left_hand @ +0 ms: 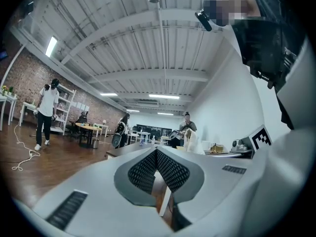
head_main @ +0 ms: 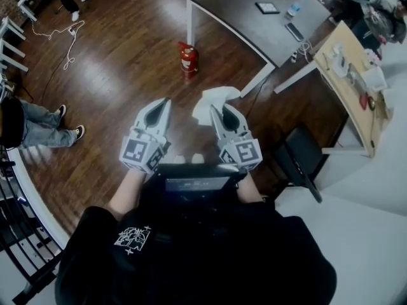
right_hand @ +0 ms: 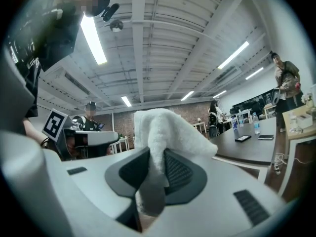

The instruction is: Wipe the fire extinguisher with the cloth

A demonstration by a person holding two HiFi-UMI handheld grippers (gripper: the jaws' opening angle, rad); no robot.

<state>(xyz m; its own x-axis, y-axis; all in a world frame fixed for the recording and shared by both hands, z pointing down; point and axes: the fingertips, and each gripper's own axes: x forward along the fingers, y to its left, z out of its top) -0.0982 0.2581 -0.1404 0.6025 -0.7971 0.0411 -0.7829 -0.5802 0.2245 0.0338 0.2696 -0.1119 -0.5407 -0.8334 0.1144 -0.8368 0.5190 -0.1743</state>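
None of the wiping looks done: the right gripper (head_main: 220, 111) fingers (right_hand: 180, 172) clench the cloth (right_hand: 160, 130), the left gripper (head_main: 165, 103) fingers (left_hand: 173, 169) are pressed together empty, and the fire extinguisher (head_main: 187, 59) stands on the floor (head_main: 127, 75) well ahead, untouched.

A: How many grippers?
B: Two: the left gripper (head_main: 166, 101) and the right gripper (head_main: 213, 108).
A: Cloths?
B: One cloth (head_main: 215, 98). One extinguisher (head_main: 187, 60), too.
A: Tables?
B: Two in the head view: a grey table (head_main: 236, 13) and a wooden table (head_main: 346, 91). One chair (head_main: 299, 157).
A: And on the grey table?
B: One tablet (head_main: 267, 7), one phone (head_main: 294, 32), one bottle (head_main: 292, 9).
A: Anyone else?
B: Three bystanders (head_main: 38, 127), each only partly in view. One cable (head_main: 63, 40) on the floor.
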